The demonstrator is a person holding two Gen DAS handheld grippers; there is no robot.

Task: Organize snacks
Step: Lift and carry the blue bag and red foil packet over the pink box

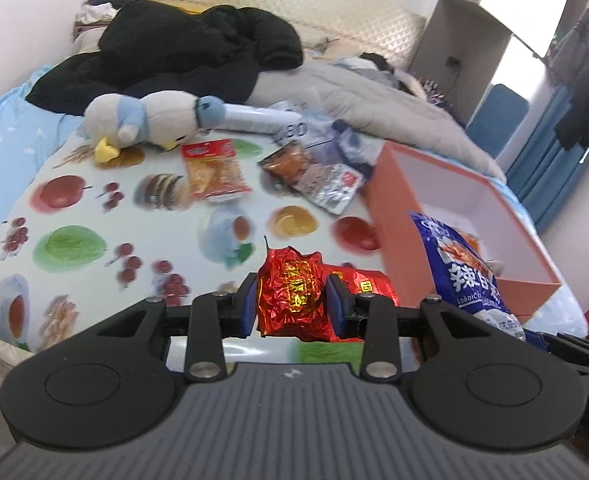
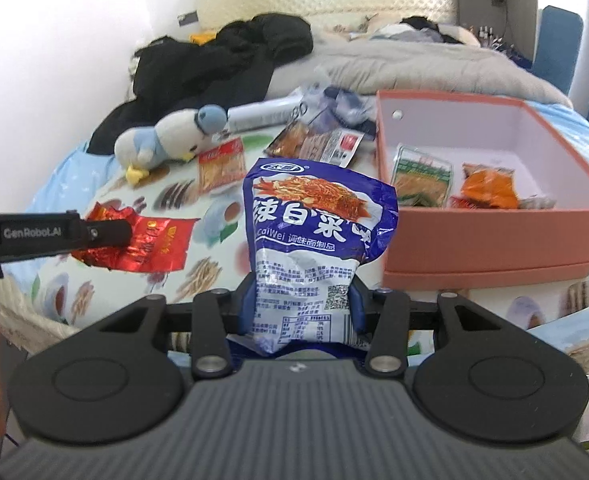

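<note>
Two light, crinkly packets are in my grip: my left gripper (image 1: 290, 304) pinches the crumpled red foil packet (image 1: 292, 300) at lower centre, my right gripper (image 2: 302, 304) clamps the soft blue plastic snack bag (image 2: 314, 216) by its lower end, left of the open pink cardboard box (image 2: 494, 236), and both feel slippery.

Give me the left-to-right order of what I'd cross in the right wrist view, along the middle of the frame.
Left tool → red foil snack packet → blue snack bag held in the right tool → orange box.
</note>
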